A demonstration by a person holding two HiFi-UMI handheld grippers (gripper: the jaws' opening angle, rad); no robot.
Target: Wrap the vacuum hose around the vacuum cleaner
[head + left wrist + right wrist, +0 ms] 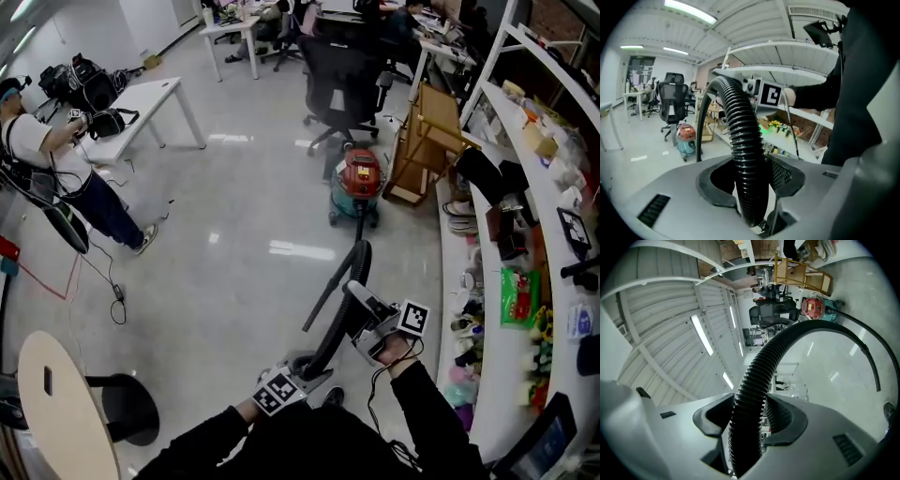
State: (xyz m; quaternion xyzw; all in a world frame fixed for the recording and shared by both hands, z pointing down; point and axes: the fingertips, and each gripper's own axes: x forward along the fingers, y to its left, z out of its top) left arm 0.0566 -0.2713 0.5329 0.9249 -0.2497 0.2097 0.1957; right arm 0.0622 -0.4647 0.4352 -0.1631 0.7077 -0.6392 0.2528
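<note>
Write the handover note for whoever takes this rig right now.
Left gripper: shut on the hose, at the part nearest the person.
Right gripper: shut on the hose further along, toward the vacuum.
Vacuum: upright on the floor by the office chair, well away from both grippers.
Done: hose lifted in both grippers.
Left: nothing is wrapped yet; bring the hose to the vacuum and wind it around.

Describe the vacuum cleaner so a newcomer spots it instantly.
Follow the curved white counter on the right to the wooden frame beside it. Just left, before a black office chair, stands the vacuum cleaner: the only red-topped teal canister.
</note>
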